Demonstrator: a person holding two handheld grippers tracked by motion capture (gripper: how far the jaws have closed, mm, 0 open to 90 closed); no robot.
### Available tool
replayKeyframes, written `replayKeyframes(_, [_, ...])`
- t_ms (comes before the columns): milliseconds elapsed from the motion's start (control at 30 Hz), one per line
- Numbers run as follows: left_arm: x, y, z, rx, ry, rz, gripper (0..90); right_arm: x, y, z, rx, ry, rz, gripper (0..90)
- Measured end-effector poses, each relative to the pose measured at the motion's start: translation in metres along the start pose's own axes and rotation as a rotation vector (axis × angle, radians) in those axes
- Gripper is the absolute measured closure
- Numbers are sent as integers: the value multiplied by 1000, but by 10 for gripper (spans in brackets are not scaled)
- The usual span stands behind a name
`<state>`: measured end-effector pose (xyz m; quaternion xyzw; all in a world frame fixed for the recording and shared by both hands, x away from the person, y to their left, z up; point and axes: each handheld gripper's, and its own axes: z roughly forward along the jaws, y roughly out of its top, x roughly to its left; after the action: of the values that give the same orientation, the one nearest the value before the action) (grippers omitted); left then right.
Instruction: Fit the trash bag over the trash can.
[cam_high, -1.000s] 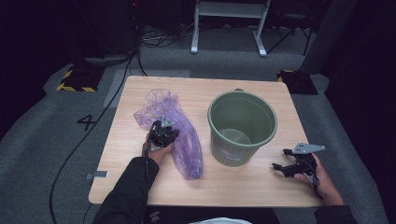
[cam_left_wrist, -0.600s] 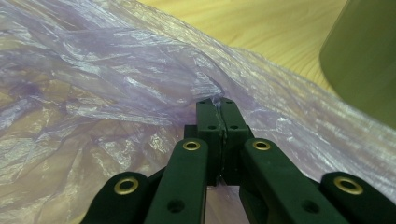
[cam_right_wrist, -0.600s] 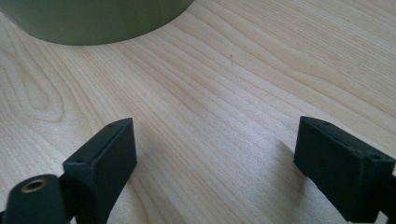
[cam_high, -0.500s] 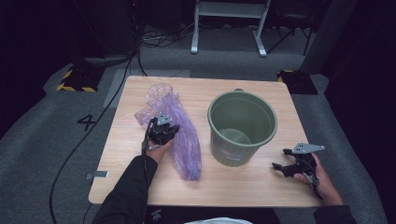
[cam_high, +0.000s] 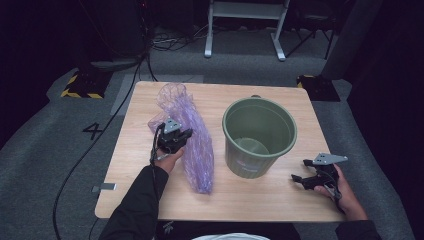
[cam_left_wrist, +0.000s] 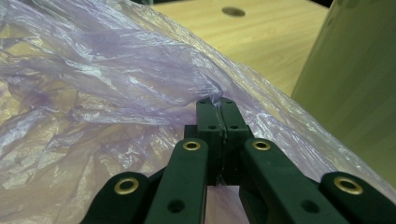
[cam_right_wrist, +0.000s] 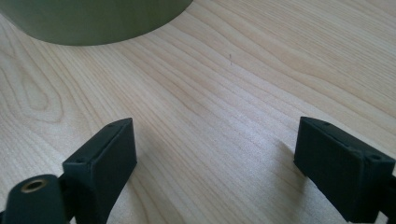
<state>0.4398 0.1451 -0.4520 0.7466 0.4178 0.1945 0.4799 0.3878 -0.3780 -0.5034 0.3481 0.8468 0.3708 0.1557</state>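
A: Jaws status?
B: Left gripper (cam_left_wrist: 215, 108) clamped on the bag (cam_high: 186, 131), which lies on the desk (cam_high: 280, 195) left of the bin (cam_high: 259, 136). Right gripper (cam_right_wrist: 215, 154) wide open, empty. I'd say bag's grabbed; lining the bin is left.

Bag (cam_high: 192, 145): thin purple plastic film, translucent, crinkled, glossy w/ bright highlights. Table (cam_high: 270, 197): pale wood, visible grain, smooth, satin sheen. Bucket (cam_high: 259, 135): olive-green plastic, smooth, matt to semi-matt. Left gripper (cam_left_wrist: 215, 105): black matt plastic arms, brass-coloured metal rivets; right gripper (cam_right_wrist: 212, 149): same black matt pads. Floor (cam_high: 45, 150): grey carpet, rough, matt.
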Motion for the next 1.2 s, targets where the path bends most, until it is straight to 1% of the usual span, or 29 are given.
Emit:
replayKeyframes(33, [-1, 1, -2, -6, 1, 8, 893, 0, 0, 0, 0, 0, -1, 130])
replayKeyframes(167, [-3, 5, -5, -16, -3, 10, 893, 0, 0, 0, -1, 1, -2, 131])
replayKeyframes(267, [-6, 10, -8, -35, -7, 22, 893, 0, 0, 0, 1, 1, 2, 130])
replayKeyframes(367, [-7, 13, -9, -48, -12, 20, 894, 0, 0, 0, 1, 0, 2, 131])
replayKeyframes(433, [-6, 19, -11, -68, -11, 21, 893, 0, 0, 0, 0, 0, 2, 130])
replayKeyframes(533, [-6, 24, -11, -89, -18, 4, 893, 0, 0, 0, 0, 0, 2, 130])
replayKeyframes(633, [-5, 30, -11, -99, -16, 1, 893, 0, 0, 0, 0, 0, 2, 130])
replayKeyframes(733, [-6, 35, -11, -107, -17, 13, 893, 0, 0, 0, 0, 0, 2, 130])
replayKeyframes(767, [-6, 35, -11, -107, -17, 13, 893, 0, 0, 0, 0, 0, 2, 130])
replayKeyframes(867, [-7, 43, -13, -124, -23, 10, 893, 0, 0, 0, 0, 0, 2, 130])
replayKeyframes(933, [-7, 45, -14, -127, -19, 16, 893, 0, 0, 0, 0, 0, 2, 130])
replayKeyframes(1000, [-8, 51, -16, -138, -26, 18, 893, 0, 0, 0, 0, 0, 2, 131])
replayKeyframes(1067, [-8, 53, -17, -140, -26, 18, 893, 0, 0, 0, 0, 0, 2, 130])
replayKeyframes(1133, [-9, 60, -19, -151, -25, 25, 893, 0, 0, 0, 0, 0, 2, 131])
replayKeyframes(1167, [-9, 60, -19, -151, -25, 25, 893, 0, 0, 0, 0, 0, 2, 131])
replayKeyframes(1200, [-9, 65, -21, -159, -28, 22, 893, 0, 0, 0, 0, 0, 2, 130])
